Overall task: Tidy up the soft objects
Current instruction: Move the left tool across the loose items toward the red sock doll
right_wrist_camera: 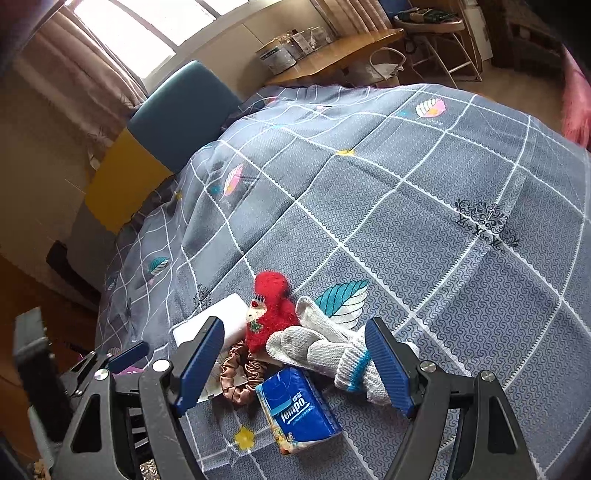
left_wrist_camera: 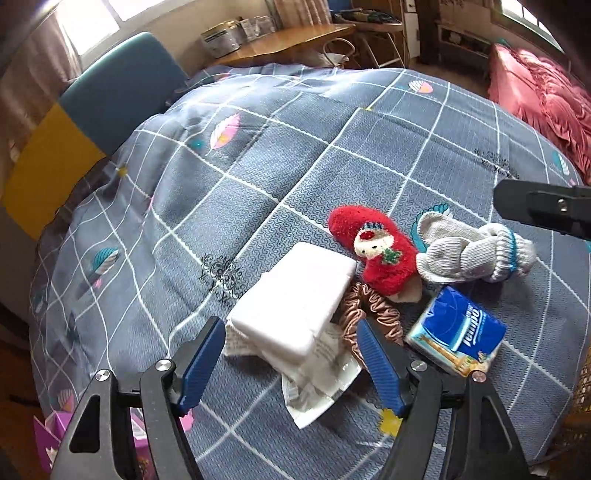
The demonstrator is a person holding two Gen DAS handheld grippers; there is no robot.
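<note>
- While both grippers hung wide open and empty, the left gripper (left_wrist_camera: 291, 363) straddled a white sponge block (left_wrist_camera: 295, 301).
- Closing on it looked like the next step; the right gripper (right_wrist_camera: 295, 365) faced the Tempo tissue pack (right_wrist_camera: 297, 410).

1. A grey quilted bedspread (left_wrist_camera: 332, 155) with a white grid and leaf prints is covering the bed, filling the centre.
2. A teal and yellow padded headboard (left_wrist_camera: 110, 88) is standing at ten o'clock.
3. A light wooden desk (left_wrist_camera: 288, 40) is sitting at twelve o'clock, carrying a silver rectangular tin (left_wrist_camera: 221, 37).
4. A pink ruffled blanket (left_wrist_camera: 546, 99) is lying at two o'clock.
5. Beige curtains (right_wrist_camera: 77, 55) are hanging beside a bright window (right_wrist_camera: 147, 22) at eleven o'clock.
</note>
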